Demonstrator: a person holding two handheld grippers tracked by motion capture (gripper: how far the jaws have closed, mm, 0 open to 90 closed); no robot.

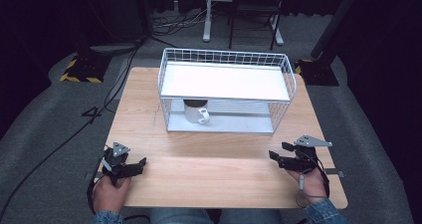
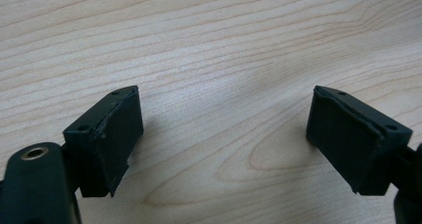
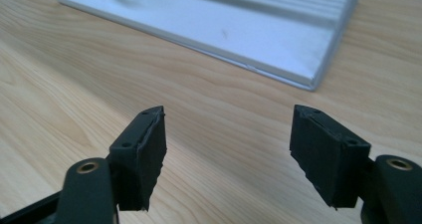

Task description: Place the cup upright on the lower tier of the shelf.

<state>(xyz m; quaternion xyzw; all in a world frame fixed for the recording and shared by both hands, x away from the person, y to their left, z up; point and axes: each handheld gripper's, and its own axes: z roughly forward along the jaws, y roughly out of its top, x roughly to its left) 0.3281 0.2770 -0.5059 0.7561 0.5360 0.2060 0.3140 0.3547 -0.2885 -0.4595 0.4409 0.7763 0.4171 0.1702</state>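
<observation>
White mug [image 1: 197, 112], upright, handle turned toward the near right, dark inside, stood on the lower shelf of a white wire rack [image 1: 226, 90] at its left end, under the flat white upper shelf. Rack sat mid-table toward the far edge, front open.

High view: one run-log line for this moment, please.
left hand-held gripper: open, empty | right hand-held gripper: open, empty | mug: rack lower shelf
</observation>
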